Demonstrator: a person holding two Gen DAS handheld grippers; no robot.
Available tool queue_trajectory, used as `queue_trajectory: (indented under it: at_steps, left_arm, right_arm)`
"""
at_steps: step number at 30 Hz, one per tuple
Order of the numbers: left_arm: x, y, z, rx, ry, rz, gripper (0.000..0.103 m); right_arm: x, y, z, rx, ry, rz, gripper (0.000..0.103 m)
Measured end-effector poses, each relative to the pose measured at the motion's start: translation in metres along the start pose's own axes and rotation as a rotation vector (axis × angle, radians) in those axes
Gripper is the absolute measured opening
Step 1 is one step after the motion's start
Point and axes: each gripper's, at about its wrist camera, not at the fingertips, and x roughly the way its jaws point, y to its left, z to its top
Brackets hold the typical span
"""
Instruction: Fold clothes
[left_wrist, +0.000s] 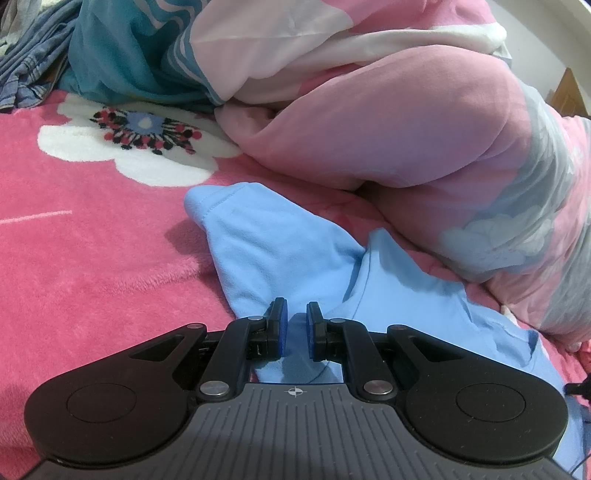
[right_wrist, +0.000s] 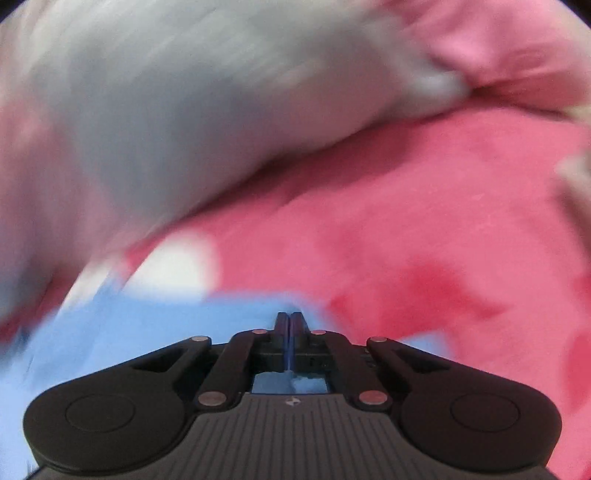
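**On the bed: blue garment caught at two points**

Across the pink blanket (left_wrist: 92, 258) lies the blue garment (left_wrist: 280, 251), just beside a heaped quilt (left_wrist: 406, 140). Left tool (left_wrist: 295, 326): jaws a narrow gap apart, cloth between them, apparently pinched. Right tool (right_wrist: 290, 325): jaws closed together at the garment's edge; blur hides whether cloth is caught.

Likely risks: if the right tool has closed on nothing, the fold would be drawn from one corner only and skew. A thin pinch at the left may slip under tension. The quilt could snag the moving cloth.
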Motion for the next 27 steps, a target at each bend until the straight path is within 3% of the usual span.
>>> queue_trajectory:
  at_steps: [1, 3, 6, 10, 13, 16, 17, 19, 21, 22, 27]
  left_arm:
    - [0.000, 0.000, 0.000, 0.000, 0.000, 0.000, 0.010]
    - [0.000, -0.001, 0.000, 0.002, 0.000, 0.002, 0.010]
    - [0.000, -0.001, 0.000, 0.001, 0.000, 0.003, 0.010]
    - [0.001, 0.000, 0.000, -0.002, 0.001, 0.001, 0.010]
    - [0.001, 0.000, 0.001, -0.004, 0.001, -0.001, 0.010]
    - [0.001, 0.000, 0.001, -0.007, 0.002, -0.003, 0.010]
    - [0.001, 0.000, 0.001, -0.009, 0.002, -0.004, 0.010]
    - [0.001, 0.001, 0.001, -0.013, 0.001, -0.007, 0.010]
    - [0.001, 0.001, 0.001, -0.018, 0.001, -0.008, 0.010]
    - [0.001, 0.001, 0.001, -0.019, 0.000, -0.008, 0.010]
    - [0.001, 0.001, 0.001, -0.023, 0.000, -0.005, 0.010]
  right_arm:
    - [-0.009, -0.005, 0.005, 0.011, -0.036, -0.059, 0.002]
    - [-0.025, -0.002, 0.009, 0.004, -0.064, -0.043, 0.002]
    - [-0.034, 0.038, 0.001, -0.099, -0.065, 0.074, 0.003]
    - [-0.033, 0.133, -0.033, -0.358, 0.041, 0.305, 0.004]
    - [-0.024, 0.198, -0.055, -0.522, 0.077, 0.395, 0.004]
    - [0.011, 0.242, -0.061, -0.551, 0.162, 0.383, 0.002]
    - [0.020, 0.247, -0.056, -0.534, 0.151, 0.368, 0.000]
    - [0.037, 0.255, -0.046, -0.496, 0.117, 0.338, 0.000]
    - [0.026, 0.262, -0.040, -0.517, -0.006, 0.189, 0.001]
    - [0.018, 0.262, -0.039, -0.536, -0.029, 0.192, 0.002]
    - [-0.016, 0.266, -0.062, -0.568, 0.138, 0.428, 0.002]
